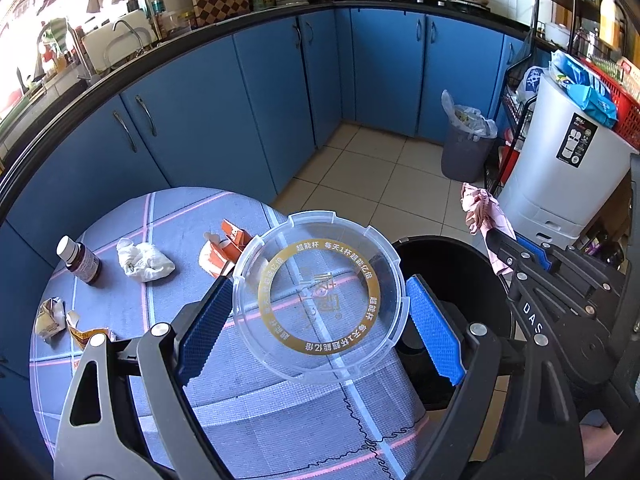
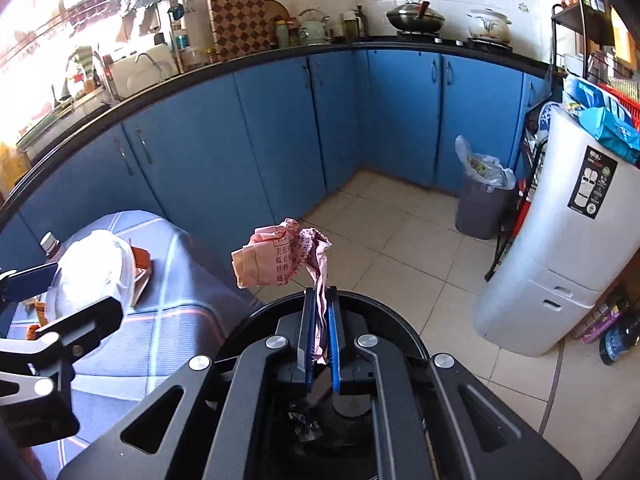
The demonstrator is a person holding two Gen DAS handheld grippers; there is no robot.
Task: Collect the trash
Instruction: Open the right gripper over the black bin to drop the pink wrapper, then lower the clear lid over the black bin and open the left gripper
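Note:
My left gripper is shut on a clear round plastic lid with a gold ring, held above the table's right edge beside a black bin. My right gripper is shut on a crumpled pink paper and holds it over the black bin. The pink paper also shows in the left wrist view. On the round table lie a white crumpled tissue, a torn orange carton, a brown bottle and wrappers.
Blue kitchen cabinets curve around behind the table. A grey lined trash can stands on the tiled floor in the corner. A white appliance with a red basket on top stands at the right.

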